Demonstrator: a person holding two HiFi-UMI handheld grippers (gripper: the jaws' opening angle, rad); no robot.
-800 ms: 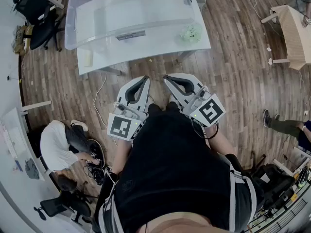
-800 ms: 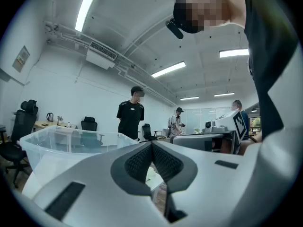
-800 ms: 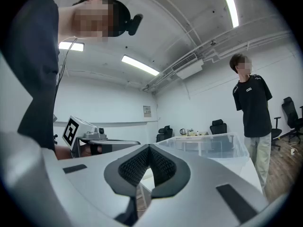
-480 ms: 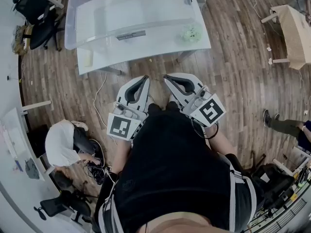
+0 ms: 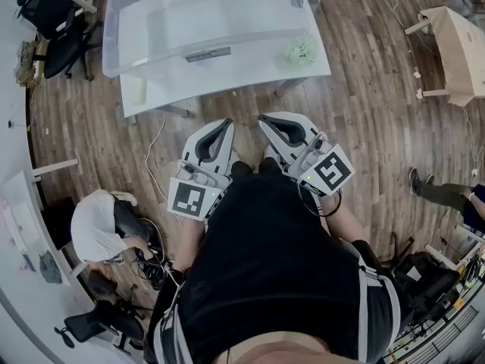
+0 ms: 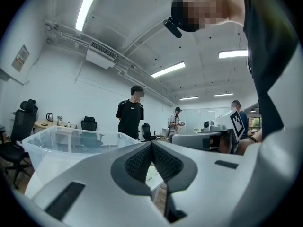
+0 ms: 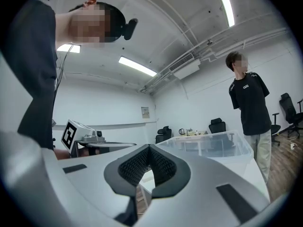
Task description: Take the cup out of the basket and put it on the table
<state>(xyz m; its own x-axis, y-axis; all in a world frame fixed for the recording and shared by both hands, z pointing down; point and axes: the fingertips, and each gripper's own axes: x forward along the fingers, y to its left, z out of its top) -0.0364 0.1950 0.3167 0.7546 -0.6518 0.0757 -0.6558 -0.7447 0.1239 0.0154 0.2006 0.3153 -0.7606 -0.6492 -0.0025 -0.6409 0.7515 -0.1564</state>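
Observation:
A big clear plastic bin (image 5: 204, 17) stands on the white table (image 5: 227, 78) ahead of me; I cannot make out a cup inside it. A small pale-green object (image 5: 301, 51) sits on the table by the bin's right corner. My left gripper (image 5: 227, 122) and right gripper (image 5: 262, 118) are held close to my chest, short of the table's near edge, tips pointing toward it. Both are shut with nothing between the pads. The left gripper (image 6: 151, 144) faces the bin (image 6: 71, 143); the right gripper (image 7: 148, 147) sees the bin (image 7: 213, 143) too.
A person in a white top (image 5: 95, 230) crouches on the wooden floor to my left among cables. A standing person in black (image 6: 130, 115) is beyond the table. Office chairs (image 5: 53, 10) stand at far left, a wicker table (image 5: 458, 44) at far right.
Both grippers stay shut and have hardly moved. The person in the white top at the left has shifted a little.

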